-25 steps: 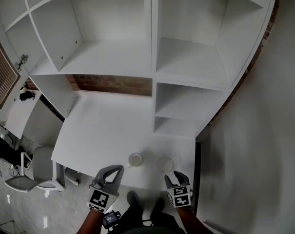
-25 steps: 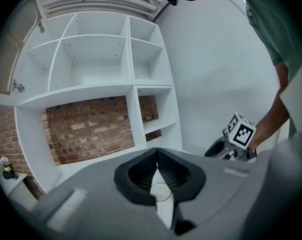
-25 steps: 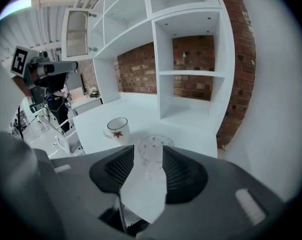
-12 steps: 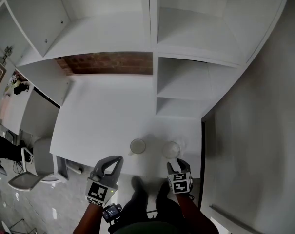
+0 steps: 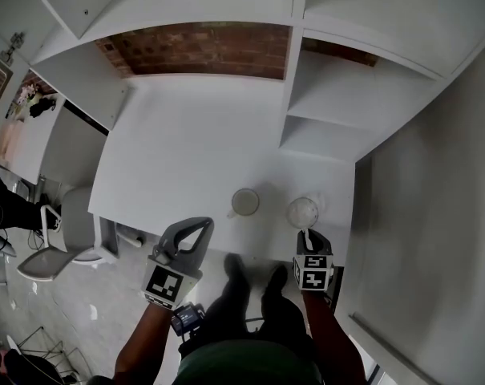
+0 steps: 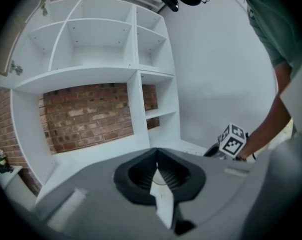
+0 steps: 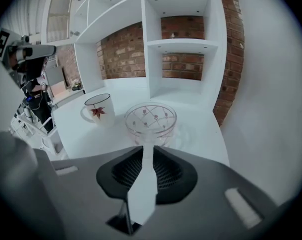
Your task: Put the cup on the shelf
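Note:
A clear glass cup with small red dots (image 5: 302, 212) (image 7: 151, 118) stands near the front right of the white desk (image 5: 186, 159). A white mug with a red leaf (image 5: 244, 201) (image 7: 100, 109) stands just left of it. My right gripper (image 5: 305, 233) (image 7: 143, 146) points down at the glass cup. Its jaws have just been closing, and the tips now pinch the cup's near rim. My left gripper (image 5: 200, 224) (image 6: 156, 156) is shut and empty, hovering at the desk's front edge short of the mug. White shelf compartments (image 5: 346, 103) (image 7: 183, 69) rise at the desk's back right.
A brick wall (image 5: 202, 50) backs the desk under the upper shelves. A grey chair (image 5: 58, 247) stands on the floor to the left. A plain wall (image 5: 418, 215) runs close along the desk's right side. The person's feet (image 5: 254, 275) show below the front edge.
Both grippers came down toward the desk's front edge. The right gripper's tips reached the glass cup's near rim and its jaws narrowed. The head view tilted further down.

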Motion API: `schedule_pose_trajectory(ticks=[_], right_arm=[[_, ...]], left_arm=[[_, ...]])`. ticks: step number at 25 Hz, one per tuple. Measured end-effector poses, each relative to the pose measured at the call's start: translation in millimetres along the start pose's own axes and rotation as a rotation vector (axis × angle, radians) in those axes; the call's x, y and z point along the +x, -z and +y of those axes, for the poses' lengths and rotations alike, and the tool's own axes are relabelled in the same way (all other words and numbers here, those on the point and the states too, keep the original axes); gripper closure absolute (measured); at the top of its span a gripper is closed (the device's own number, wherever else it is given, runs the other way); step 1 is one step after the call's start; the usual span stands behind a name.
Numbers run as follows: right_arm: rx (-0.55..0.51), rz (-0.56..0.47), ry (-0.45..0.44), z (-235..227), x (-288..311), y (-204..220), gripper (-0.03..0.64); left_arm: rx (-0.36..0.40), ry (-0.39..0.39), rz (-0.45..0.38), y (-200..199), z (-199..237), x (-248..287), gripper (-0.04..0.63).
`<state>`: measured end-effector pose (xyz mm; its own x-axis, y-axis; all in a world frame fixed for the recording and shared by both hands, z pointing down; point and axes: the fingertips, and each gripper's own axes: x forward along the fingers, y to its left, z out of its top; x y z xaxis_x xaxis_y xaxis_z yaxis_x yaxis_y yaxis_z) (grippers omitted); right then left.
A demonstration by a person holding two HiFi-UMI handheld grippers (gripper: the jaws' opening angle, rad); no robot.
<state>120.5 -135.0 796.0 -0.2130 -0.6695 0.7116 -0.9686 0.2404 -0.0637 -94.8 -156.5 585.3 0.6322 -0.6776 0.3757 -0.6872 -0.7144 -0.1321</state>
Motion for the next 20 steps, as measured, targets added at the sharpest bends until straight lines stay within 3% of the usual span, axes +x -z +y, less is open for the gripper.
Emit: schedule_pose_trajectory(ticks=[20], right_arm=[[0.007, -0.163, -0.055, 14, -29, -45, 0.554]], left_arm=[[-0.005, -0.060, -0.050, -14, 19, -40, 0.594]])
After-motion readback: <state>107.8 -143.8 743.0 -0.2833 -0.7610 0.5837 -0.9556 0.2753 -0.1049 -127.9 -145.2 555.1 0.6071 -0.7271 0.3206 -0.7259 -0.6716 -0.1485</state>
